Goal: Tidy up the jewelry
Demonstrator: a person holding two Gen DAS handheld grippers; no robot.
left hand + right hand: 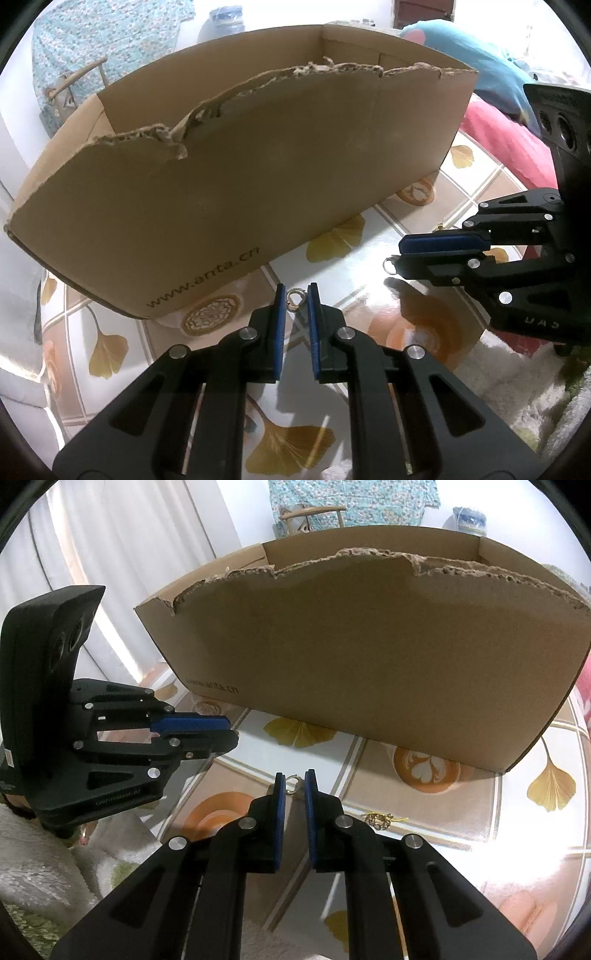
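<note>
Rings sit pinched in both my grippers: the left gripper (296, 300) clamps a small silver metal ring (294, 297), the right gripper (294, 783) another small ring (293, 784). Both hang above the glossy leaf-patterned desk (351, 266), near the torn brown cardboard box (236, 177).

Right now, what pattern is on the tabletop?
Yellow ginkgo leaves on a pale tiled grid, tabletop; clearest in the right wrist view.

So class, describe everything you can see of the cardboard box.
The cardboard box is plain brown corrugated card, open at the top. Its near wall has a ragged, torn upper edge, and a web address is printed low on that wall. It stands upright on the glossy patterned tabletop, beyond both tongs, which do not touch it. Its contents are hidden.
</note>
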